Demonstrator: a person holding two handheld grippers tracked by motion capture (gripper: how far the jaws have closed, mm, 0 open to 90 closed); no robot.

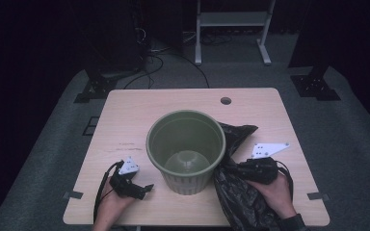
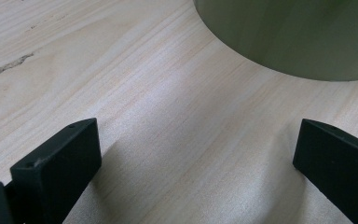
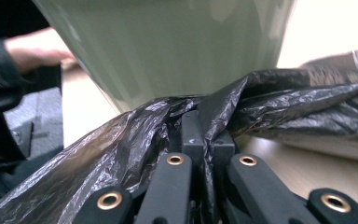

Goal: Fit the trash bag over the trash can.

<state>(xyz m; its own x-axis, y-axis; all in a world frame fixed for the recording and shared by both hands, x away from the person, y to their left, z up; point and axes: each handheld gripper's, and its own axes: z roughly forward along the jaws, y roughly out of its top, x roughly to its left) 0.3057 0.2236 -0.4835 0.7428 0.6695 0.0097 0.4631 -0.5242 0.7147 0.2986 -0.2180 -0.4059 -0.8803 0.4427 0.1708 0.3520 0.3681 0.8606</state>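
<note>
My right claw (image 3: pixel 204 140) was clamped on a fold of the black bag (image 3: pixel 135 135), jaws pressed together with film pinched between them, right against the outer wall of the green bin (image 3: pixel 168 51). The bag (image 1: pixel 238 192) lay crumpled on the surface (image 1: pixel 125 115) at the bin's right, touching its side. The bin (image 1: pixel 186 144) stood upright and empty in the middle. My left claw (image 1: pixel 142 189) rested low on the surface just left of the bin, jaws wide apart with nothing between them.

To line the bin well, I judged I had to lift the pinched edge above the rim without dragging the bin along, so the left claw needed to steady the wall or take the opposite edge of the bag's mouth. A single layer in the grip mattered; pinching both layers would keep the mouth shut.
</note>
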